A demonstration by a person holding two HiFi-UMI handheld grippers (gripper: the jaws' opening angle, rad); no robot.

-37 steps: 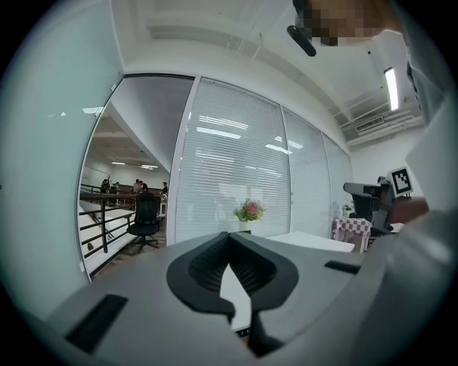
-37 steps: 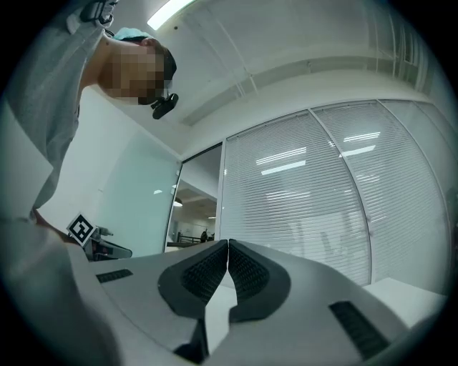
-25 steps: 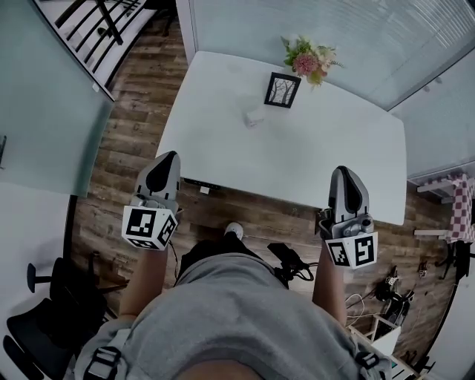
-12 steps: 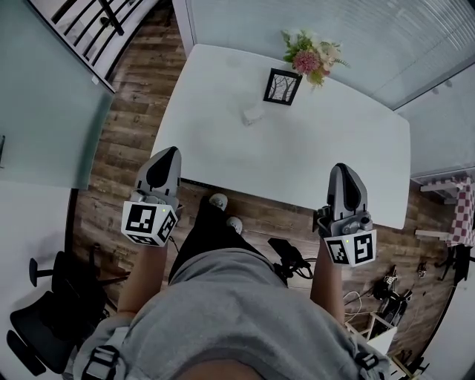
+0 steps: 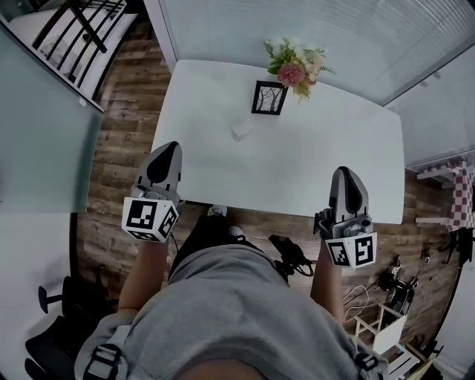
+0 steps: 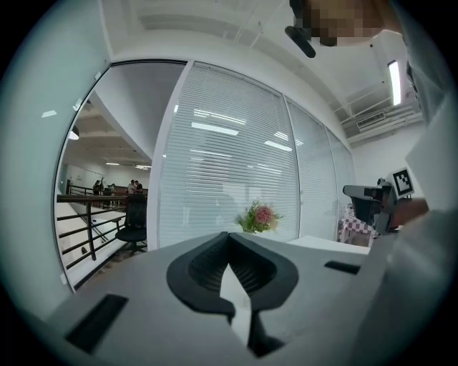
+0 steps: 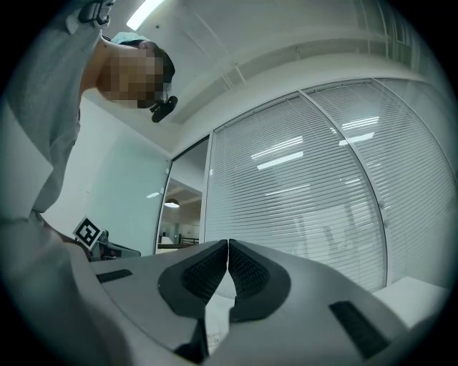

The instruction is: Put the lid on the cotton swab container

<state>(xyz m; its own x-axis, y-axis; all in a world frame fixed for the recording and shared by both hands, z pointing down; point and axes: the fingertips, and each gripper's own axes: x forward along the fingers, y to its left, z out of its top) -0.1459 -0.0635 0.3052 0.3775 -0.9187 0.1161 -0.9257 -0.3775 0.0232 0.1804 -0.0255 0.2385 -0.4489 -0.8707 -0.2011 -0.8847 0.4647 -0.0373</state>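
Observation:
A small white container [image 5: 241, 131] stands on the white table [image 5: 319, 163], left of centre; it is too small to tell a lid from a body. My left gripper [image 5: 168, 148] hangs shut and empty at the table's near left corner. Over the near right edge my right gripper [image 5: 346, 173] is also shut and empty. Both are well short of the container. In the left gripper view the left gripper [image 6: 229, 236] has its jaws together, pointing about level past the flowers [image 6: 259, 216]. The right gripper [image 7: 227, 244] in its own view points slightly up at blinds, jaws together.
A black picture frame [image 5: 267, 98] and a vase of flowers [image 5: 293, 63] stand at the table's far side. Glass walls with blinds run behind it. A black office chair [image 5: 52, 349] is at lower left, floor clutter [image 5: 393, 286] at right, a railing [image 5: 74, 18] at top left.
Both shut grippers have come closer to the table's near edge, the left one more. The person's foot has stepped forward under the table edge.

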